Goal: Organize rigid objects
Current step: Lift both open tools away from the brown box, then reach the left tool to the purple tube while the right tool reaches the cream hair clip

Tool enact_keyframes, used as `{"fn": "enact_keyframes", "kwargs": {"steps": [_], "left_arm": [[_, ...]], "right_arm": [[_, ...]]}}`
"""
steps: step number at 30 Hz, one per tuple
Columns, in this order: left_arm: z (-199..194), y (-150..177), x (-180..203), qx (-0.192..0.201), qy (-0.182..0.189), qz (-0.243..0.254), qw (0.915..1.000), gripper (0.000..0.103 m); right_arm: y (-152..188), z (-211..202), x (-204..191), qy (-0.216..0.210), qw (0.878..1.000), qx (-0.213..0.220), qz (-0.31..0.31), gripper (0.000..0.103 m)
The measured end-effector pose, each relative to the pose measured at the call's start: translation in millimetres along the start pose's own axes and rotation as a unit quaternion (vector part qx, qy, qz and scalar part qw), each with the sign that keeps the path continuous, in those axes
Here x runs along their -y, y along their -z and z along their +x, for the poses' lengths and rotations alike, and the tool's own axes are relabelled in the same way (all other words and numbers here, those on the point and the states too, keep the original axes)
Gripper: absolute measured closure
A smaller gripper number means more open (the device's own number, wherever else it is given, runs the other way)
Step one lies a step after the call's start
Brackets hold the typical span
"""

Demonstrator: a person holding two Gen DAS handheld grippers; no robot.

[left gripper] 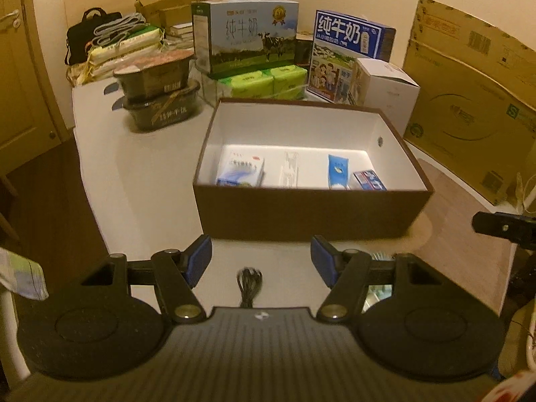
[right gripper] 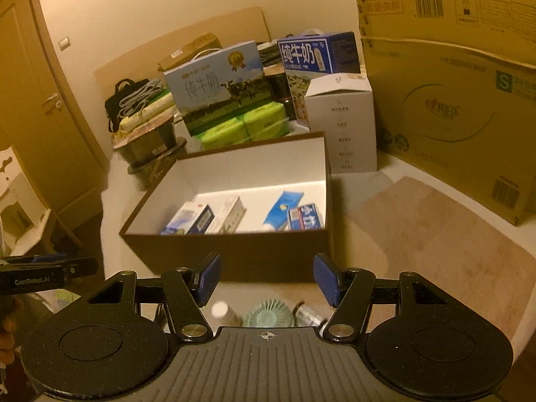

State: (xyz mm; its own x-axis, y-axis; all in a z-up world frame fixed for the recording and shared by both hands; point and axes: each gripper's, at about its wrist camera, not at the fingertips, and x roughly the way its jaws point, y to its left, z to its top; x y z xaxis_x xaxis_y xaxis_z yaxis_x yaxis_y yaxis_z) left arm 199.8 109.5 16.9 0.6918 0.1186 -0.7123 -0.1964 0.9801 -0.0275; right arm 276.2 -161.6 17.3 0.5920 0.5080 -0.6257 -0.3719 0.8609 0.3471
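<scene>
A tall brown cardboard carton (right gripper: 452, 100) stands at the two o'clock side of the white table (left gripper: 140, 167), printed with barcodes and a green square bearing the letter S; its other print is too blurred to read. At the table's twelve o'clock edge stand two milk cartons with carry handles: a pale blue one (left gripper: 244, 33) showing cows and a gold medal, and a darker blue one (left gripper: 348, 50), both reading 纯牛奶. Green tissue packs (left gripper: 264, 82) lie under the pale one, a plain white box (right gripper: 341, 120) stands at one o'clock, and two dark bowl tubs (left gripper: 157, 87) are stacked at ten o'clock.

In the middle sits an open brown box (left gripper: 311, 207) with white inside walls. It holds four small packs along its near wall: a blue and white carton (left gripper: 239, 171) at the left, a slim white pack (left gripper: 289, 169), a blue pouch (left gripper: 338, 171), and a small blue box (left gripper: 368, 181) in the right corner. Their print cannot be read. Most of the box floor behind them is bare.

A beige mat (right gripper: 435, 251) covers the table at three o'clock, open and clear to the table edge.

The left gripper (left gripper: 261, 259) and right gripper (right gripper: 267, 279) both hang before the box's near wall, blue pads spread apart, grasping nothing. One side bar of the left gripper reads GenRobot.AI
</scene>
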Motion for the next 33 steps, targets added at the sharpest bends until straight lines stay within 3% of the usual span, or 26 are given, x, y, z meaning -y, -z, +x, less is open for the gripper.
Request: {"fn": "enact_keyframes", "kwargs": {"steps": [15, 23, 33], "left_arm": [[-24.2, 59.6, 14.9, -0.032, -0.002, 0.018, 0.9993, 0.04], [-23.4, 84.8, 17.7, -0.06, 0.001, 0.024, 0.9979, 0.04], [-0.3, 108.3, 38.9, -0.096, 0.028, 0.032, 0.9944, 0.04]], "right_arm": [[63.4, -15.3, -18.0, -0.007, 0.998, -0.064, -0.024, 0.037], [98.4, -14.5, -23.4, -0.014, 0.995, -0.094, -0.026, 0.037], [117.8, -7.9, -14.3, -0.007, 0.994, -0.105, -0.008, 0.037]]}}
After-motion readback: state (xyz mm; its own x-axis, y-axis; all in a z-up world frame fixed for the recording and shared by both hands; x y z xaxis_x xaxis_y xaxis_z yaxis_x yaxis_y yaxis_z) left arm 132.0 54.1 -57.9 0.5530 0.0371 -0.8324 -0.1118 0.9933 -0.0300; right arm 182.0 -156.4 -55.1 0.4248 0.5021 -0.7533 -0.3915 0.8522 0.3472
